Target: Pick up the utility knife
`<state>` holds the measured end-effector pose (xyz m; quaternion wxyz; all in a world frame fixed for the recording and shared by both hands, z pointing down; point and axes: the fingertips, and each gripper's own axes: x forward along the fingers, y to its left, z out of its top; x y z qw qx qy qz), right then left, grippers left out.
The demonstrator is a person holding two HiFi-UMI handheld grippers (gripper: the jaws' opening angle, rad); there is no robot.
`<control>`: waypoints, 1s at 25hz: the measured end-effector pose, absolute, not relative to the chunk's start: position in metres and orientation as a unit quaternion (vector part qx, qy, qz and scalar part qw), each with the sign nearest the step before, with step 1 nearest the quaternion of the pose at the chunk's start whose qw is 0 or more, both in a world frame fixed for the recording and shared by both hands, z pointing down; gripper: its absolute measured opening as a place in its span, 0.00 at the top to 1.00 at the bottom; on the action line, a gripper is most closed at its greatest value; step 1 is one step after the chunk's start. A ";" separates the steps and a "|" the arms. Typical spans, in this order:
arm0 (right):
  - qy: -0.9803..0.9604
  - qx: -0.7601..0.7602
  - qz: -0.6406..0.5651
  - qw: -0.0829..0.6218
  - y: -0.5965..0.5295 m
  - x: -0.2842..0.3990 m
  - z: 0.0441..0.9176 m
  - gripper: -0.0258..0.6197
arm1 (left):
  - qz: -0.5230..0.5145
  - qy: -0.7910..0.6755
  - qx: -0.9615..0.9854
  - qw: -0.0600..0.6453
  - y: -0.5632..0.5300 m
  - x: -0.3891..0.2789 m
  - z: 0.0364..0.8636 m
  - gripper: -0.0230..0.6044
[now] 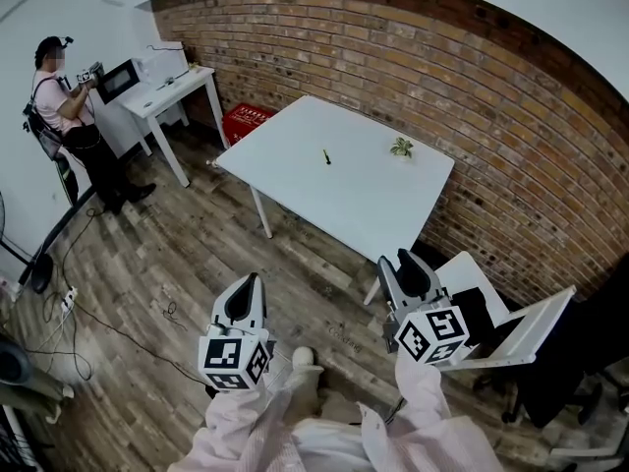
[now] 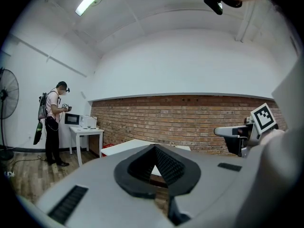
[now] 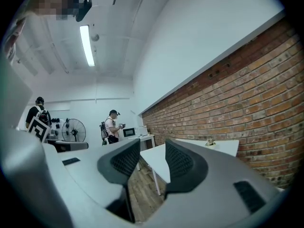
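Rough brick wall [image 1: 491, 116], wood floor [image 1: 177, 264], smooth, seemingly matt table [image 1: 344, 200].

Table [image 1: 295, 200] stands ahead of me, its far side along the wall [image 1: 472, 106]. Knife [image 1: 326, 156] lies on it, near the middle. Plant [image 1: 401, 147] sits on it right of the knife, closer to the wall. Crate [image 1: 246, 121] is on the floor left of the table, against the wall. Further left is a desk [image 1: 182, 87] with a microwave [image 1: 120, 80] on it, and a person [image 1: 69, 116] stands at its left. Chair [image 1: 511, 332] is at my right, near the table's front corner.
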<state>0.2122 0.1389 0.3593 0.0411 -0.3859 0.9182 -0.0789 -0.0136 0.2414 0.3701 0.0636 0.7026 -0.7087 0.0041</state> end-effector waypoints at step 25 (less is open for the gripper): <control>0.908 -0.399 -0.129 -0.001 -0.028 0.110 0.400 0.73 | 0.012 -0.683 0.724 0.093 0.056 -0.114 0.395 0.98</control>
